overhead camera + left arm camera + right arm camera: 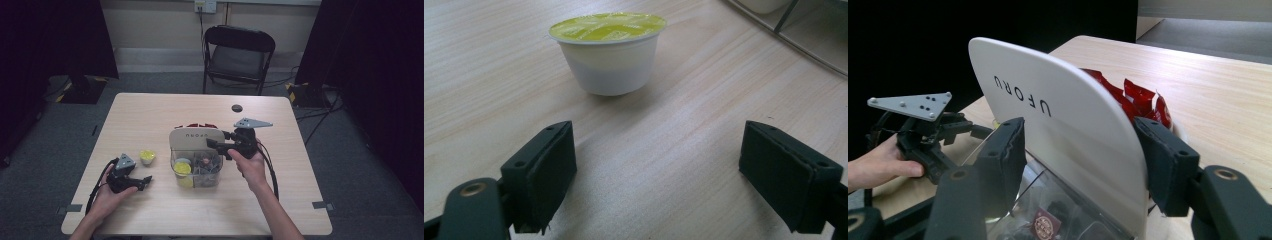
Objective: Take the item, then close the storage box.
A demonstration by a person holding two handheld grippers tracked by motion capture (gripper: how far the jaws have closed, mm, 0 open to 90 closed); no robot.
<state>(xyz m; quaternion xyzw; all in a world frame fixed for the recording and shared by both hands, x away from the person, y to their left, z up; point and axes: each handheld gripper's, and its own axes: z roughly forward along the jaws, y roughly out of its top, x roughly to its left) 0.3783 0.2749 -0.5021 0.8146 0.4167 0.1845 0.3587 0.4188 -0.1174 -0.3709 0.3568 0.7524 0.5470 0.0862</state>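
Yellow-lidded cup (608,52) stands upright on the counter (150,115), just beyond the left gripper (659,175), jaws wide and empty. Right gripper (1083,165), jaws wide, straddles the organizer's white lid (1058,125).

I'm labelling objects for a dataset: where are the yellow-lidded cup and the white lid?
yellow-lidded cup (608,26), left gripper view, on its foil top.
white lid (1068,125), right gripper view, on its raised face beside the lettering.
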